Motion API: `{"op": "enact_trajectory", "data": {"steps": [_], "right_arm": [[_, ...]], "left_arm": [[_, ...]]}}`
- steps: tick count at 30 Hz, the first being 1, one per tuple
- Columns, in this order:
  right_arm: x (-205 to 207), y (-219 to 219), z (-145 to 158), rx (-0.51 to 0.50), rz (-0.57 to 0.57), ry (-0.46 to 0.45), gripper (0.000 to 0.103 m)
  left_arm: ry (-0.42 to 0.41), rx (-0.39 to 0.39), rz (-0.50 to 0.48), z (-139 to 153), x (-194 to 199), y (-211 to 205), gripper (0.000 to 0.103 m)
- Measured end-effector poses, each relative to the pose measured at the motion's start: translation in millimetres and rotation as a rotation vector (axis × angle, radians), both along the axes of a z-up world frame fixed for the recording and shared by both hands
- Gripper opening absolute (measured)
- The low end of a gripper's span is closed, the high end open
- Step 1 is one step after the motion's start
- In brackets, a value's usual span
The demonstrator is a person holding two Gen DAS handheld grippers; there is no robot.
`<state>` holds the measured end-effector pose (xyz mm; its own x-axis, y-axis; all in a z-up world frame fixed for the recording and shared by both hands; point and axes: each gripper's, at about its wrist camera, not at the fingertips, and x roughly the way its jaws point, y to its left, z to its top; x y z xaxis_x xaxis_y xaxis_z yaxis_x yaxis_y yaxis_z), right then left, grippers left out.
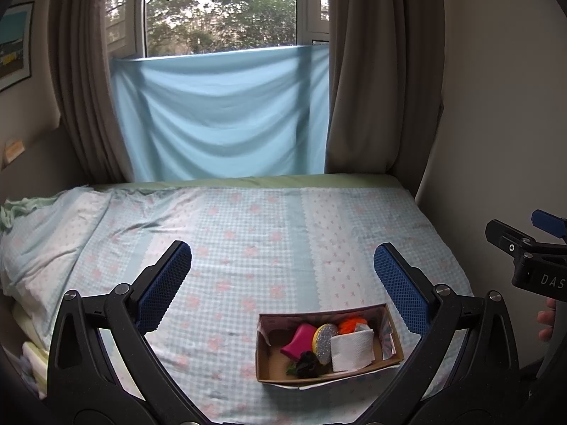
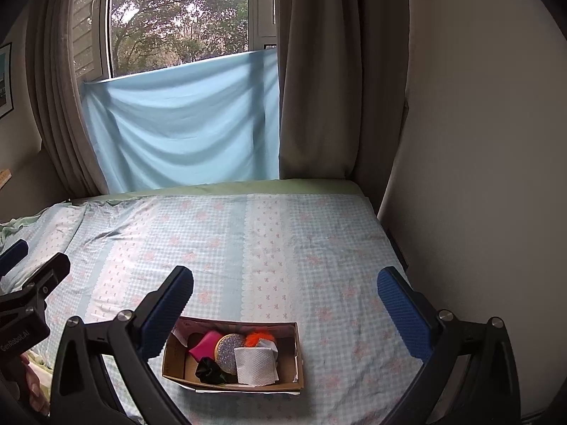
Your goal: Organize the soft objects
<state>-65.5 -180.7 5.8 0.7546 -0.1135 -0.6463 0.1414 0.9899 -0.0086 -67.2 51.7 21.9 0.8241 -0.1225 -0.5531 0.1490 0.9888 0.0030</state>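
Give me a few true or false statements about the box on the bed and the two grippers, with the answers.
1. The cardboard box sits on the checked bedspread. True.
2. The left gripper is shut on the white tissue. False: its jaws stand wide open and hold nothing; the tissue lies in the box.
3. The right gripper is open and empty. True.
4. The box is empty. False: it holds the tissue, a pink item, a glittery round pad, a black item and something orange.
5. The orange item lies on the bedspread outside the box. False: it is inside, at the far side.
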Motion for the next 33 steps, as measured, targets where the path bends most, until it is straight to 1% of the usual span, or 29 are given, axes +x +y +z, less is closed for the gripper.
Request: {"op": "enact_trajectory", "data": {"steps": [15, 33], "right_arm": [[-0.6, 1.8, 0.4, -0.005, -0.004, 0.001, 0.103], [-0.7, -1.7, 1.6, -0.009, 0.002, -0.007, 0.103]], "left_arm": [[0.006, -0.005, 0.007, -0.9, 0.5, 0.7, 0.103], [-0.009, 0.003, 0.008, 0.0, -4.2, -2.8, 0.103]]}}
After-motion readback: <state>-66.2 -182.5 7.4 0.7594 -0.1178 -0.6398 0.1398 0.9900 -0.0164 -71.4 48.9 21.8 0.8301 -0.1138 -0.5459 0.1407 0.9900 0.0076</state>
